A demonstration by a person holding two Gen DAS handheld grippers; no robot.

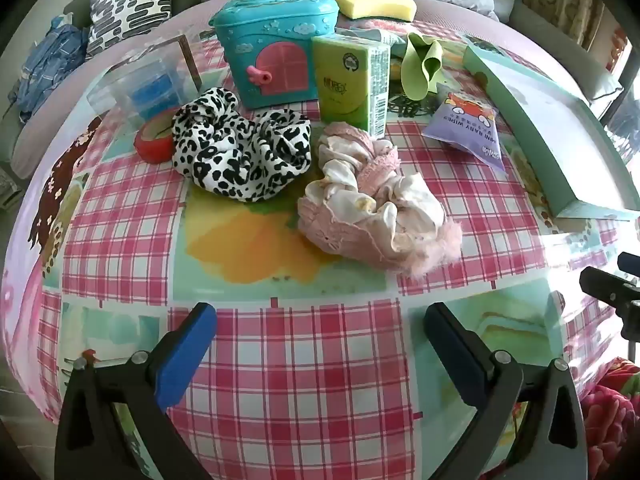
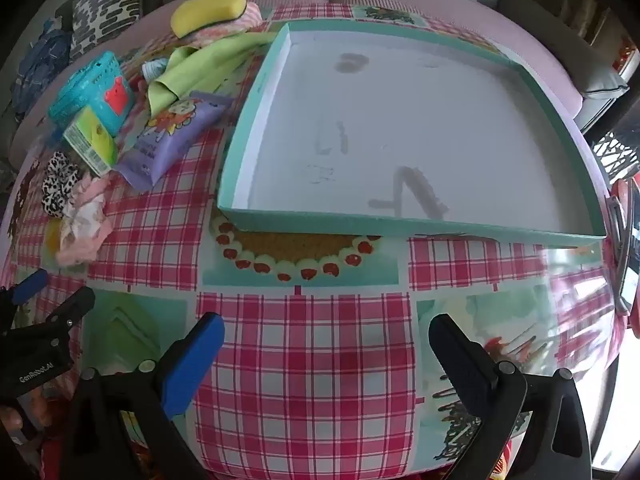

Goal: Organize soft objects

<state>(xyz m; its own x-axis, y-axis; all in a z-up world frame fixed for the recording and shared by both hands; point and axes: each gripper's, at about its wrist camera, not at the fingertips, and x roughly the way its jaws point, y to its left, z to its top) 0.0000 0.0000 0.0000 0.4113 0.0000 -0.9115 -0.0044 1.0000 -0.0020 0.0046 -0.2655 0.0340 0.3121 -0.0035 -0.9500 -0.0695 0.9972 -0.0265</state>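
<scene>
A pink and cream scrunchie (image 1: 372, 204) lies mid-table, right of a black-and-white leopard scrunchie (image 1: 244, 148); both show small at the left of the right wrist view, pink (image 2: 82, 220) and leopard (image 2: 58, 186). A yellow sponge (image 1: 374, 0) (image 2: 208, 8) and a green cloth (image 1: 420, 64) (image 2: 200, 68) lie at the back. A shallow teal box (image 2: 412, 224) with a white, empty inside sits to the right (image 1: 540, 120). My left gripper (image 1: 320, 320) is open and empty, in front of the pink scrunchie. My right gripper (image 2: 326, 336) is open and empty, in front of the box.
A teal toy house (image 1: 276, 52), green tissue pack (image 1: 352, 84), purple wipes pack (image 1: 468, 128), red tape roll (image 1: 154, 140) and a clear case (image 1: 144, 84) stand on the checked tablecloth (image 1: 312, 380). A sofa with cushions (image 1: 128, 4) lies behind.
</scene>
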